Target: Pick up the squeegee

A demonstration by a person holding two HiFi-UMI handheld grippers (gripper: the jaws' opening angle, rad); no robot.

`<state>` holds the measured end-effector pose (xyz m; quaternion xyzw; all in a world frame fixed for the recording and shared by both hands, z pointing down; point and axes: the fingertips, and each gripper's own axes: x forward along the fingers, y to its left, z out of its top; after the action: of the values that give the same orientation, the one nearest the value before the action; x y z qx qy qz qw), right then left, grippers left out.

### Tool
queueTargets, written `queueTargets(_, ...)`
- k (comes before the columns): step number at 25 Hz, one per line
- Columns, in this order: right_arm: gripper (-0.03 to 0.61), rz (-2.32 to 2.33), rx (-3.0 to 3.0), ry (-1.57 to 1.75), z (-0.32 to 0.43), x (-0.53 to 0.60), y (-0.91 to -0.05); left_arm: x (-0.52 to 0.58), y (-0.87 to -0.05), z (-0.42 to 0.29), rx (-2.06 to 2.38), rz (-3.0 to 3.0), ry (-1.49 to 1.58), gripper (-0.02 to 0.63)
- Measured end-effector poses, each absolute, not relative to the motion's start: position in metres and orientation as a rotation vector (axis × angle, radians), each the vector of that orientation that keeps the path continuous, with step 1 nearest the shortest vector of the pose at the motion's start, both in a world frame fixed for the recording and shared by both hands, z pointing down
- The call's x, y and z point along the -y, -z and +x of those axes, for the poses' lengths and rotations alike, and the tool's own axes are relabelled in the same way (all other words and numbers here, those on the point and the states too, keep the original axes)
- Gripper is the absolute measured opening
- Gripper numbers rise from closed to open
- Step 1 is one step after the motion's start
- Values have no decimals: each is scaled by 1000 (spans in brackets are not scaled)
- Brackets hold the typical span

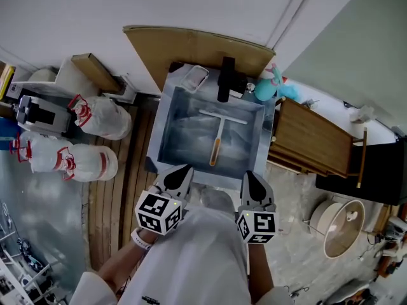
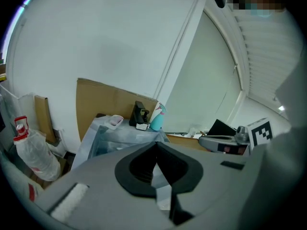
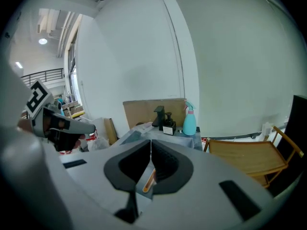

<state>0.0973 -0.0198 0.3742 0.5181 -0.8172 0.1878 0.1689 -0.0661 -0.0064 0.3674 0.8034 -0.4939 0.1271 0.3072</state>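
The squeegee (image 1: 219, 135), a T-shaped tool with a pale blade and an orange handle, lies flat in the plastic-lined basin (image 1: 166, 129), handle toward me. Both grippers hover side by side over the basin's near edge, short of the squeegee and touching nothing. My left gripper (image 1: 185, 169) is shut and empty; in its own view the jaws (image 2: 156, 145) meet above the basin (image 2: 103, 133). My right gripper (image 1: 248, 174) is shut and empty too. In the right gripper view the orange handle (image 3: 149, 180) shows below the closed jaws (image 3: 151, 142).
A black faucet (image 1: 226, 78), a teal spray bottle (image 1: 267, 88) and a clear tub (image 1: 195, 78) stand at the basin's far rim, with cardboard (image 1: 197, 46) behind. A wooden rack (image 1: 311, 142) is to the right. White bags (image 1: 102, 116) lie on the floor to the left.
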Motion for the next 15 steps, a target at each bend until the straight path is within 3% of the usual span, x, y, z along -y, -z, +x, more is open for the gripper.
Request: queueTargets(15,6,1520,2268,-586,103,62,-399,69,-426,-42,1223,2074,-425,3)
